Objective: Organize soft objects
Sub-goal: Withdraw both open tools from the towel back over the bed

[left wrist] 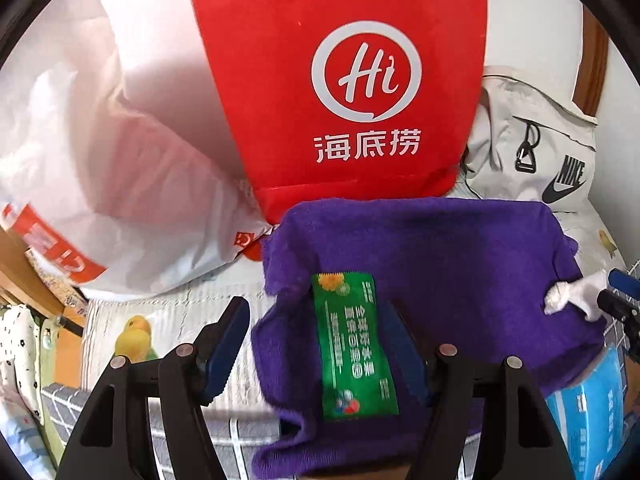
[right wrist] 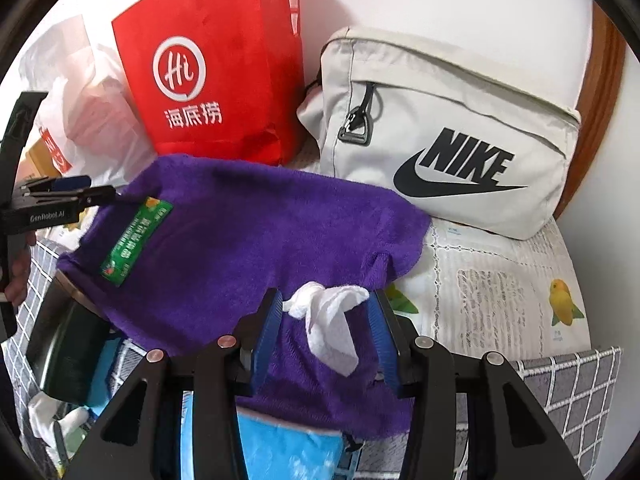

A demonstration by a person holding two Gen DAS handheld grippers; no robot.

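Take the purple towel (left wrist: 432,264) as your landmark: it lies spread flat over the bedspread (right wrist: 500,280) with the bird print, and its near edge covers part of a light blue packet (right wrist: 288,456).

Your left gripper (left wrist: 320,344) hangs over the towel's left end with its fingers (left wrist: 224,344) apart. The green sachet (left wrist: 354,346) lies flat on the towel between them; the right finger sits close beside the sachet's edge, the left finger stands off the towel over the bedspread, and neither presses on the sachet.

Your right gripper (right wrist: 326,332) hangs over the towel's right end, fingers (right wrist: 266,336) apart as well. The crumpled white tissue (right wrist: 328,320) rests on the towel between them. Its upper tips come close to both blue pads, and whether they touch I cannot tell; nothing is clamped.

Behind the towel, touching its far edge, stands the red paper bag (left wrist: 340,80) with a white "Hi" logo. To the left of that bag, beyond the towel's left corner, slumps a white plastic bag (left wrist: 120,160) with red print. Behind the towel's right end leans a pale grey Nike bag (right wrist: 448,128), its lower edge just beside the towel's corner. A grey checked cloth (right wrist: 560,392) lies on the near side of the towel, under your grippers.
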